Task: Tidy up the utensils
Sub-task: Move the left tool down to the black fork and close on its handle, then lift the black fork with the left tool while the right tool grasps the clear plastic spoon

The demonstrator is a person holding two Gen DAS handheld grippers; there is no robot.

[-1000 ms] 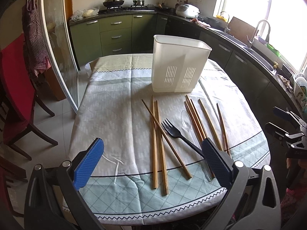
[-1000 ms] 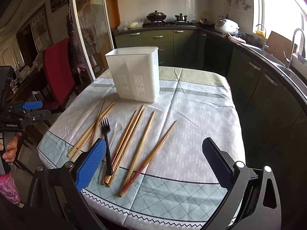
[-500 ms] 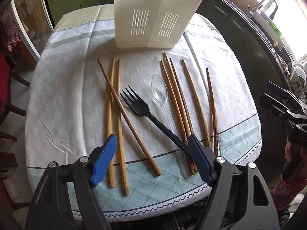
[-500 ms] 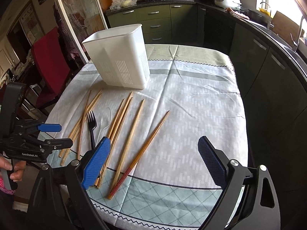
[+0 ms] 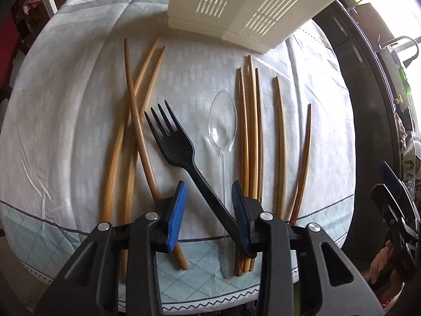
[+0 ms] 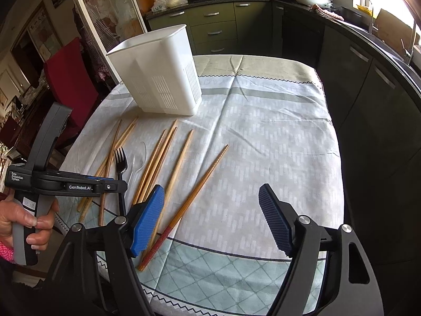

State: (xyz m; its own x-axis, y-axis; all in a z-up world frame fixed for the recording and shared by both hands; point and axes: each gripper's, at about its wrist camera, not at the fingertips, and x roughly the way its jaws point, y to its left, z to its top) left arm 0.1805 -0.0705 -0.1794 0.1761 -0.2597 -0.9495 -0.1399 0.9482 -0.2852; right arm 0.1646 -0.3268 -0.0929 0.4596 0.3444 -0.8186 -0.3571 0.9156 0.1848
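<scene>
A black plastic fork (image 5: 179, 150) lies on the tablecloth among several wooden chopsticks (image 5: 252, 131), beside a clear plastic spoon (image 5: 223, 123). My left gripper (image 5: 209, 210) is low over the table, its jaws partly closed either side of the fork's handle, with a gap still on the left side. The white slotted utensil holder (image 5: 236, 8) stands just beyond the utensils; it also shows in the right wrist view (image 6: 160, 71). My right gripper (image 6: 210, 218) is open and empty above the table's near edge, by a red-tipped chopstick (image 6: 189, 205). The left gripper (image 6: 105, 184) and fork (image 6: 120, 162) show there too.
The oval table (image 6: 276, 144) has a patterned cloth. A red chair (image 6: 71, 79) stands at its left. Green kitchen cabinets (image 6: 218, 26) and a dark counter with a sink (image 6: 381, 52) run behind and to the right.
My left gripper has dropped down close to the utensils and its jaws have narrowed around the fork's handle. The right gripper has moved slightly nearer the table and stays open.
</scene>
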